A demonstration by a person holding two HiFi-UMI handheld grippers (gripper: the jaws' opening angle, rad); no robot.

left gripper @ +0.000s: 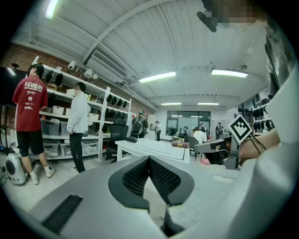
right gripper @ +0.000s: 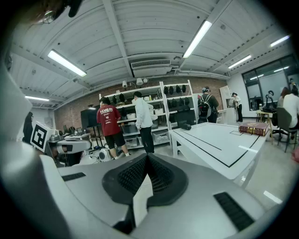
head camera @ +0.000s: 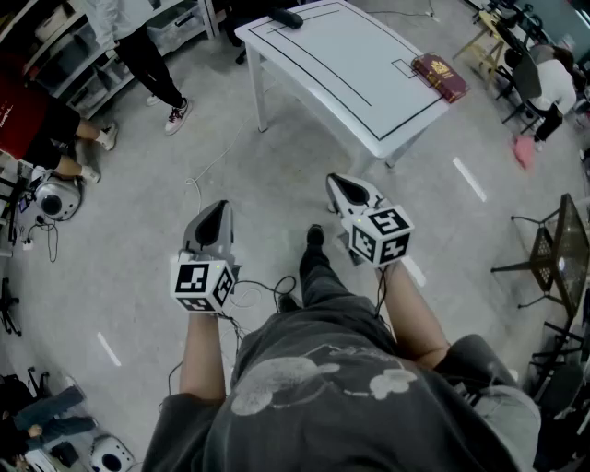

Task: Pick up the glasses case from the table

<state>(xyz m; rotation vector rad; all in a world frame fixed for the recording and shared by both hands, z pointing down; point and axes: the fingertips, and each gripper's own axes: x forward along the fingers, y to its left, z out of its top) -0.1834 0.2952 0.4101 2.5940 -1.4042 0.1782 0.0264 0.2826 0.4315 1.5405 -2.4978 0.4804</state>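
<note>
Nearest, the person's grey printed T-shirt (head camera: pixel 323 378) fills the bottom of the head view, well short of the white rectangular table with black marked lines (head camera: pixel 341 83). Ahead of the shirt, on the near side of the table and apart from it, the grey left gripper (head camera: pixel 218 208) and the grey right gripper (head camera: pixel 343 184) are held out over the pale concrete floor (head camera: pixel 138 249). Each carries a marker cube at its back.

The left gripper view shows its jaws fully closed. The ribbed black pads (left gripper: pixel 163 175) meet at the tip with nothing between them. The right gripper's jaws are closed in the same way, tips together and empty. The right gripper is close to the table's near corner, and the left gripper is off to the table's left.

On the table, at its right end, lies a dark red book-like box (head camera: pixel 440 77). The dark oblong glasses case (head camera: pixel 286 17) lies on the tabletop at the table's far left end, well apart from both grippers and from the red box.

Beyond the table's left side, a person in a red T-shirt (right gripper: pixel 108 122) and a person in a white top (right gripper: pixel 142 114) stand at white storage shelves (right gripper: pixel 177 107).
</note>
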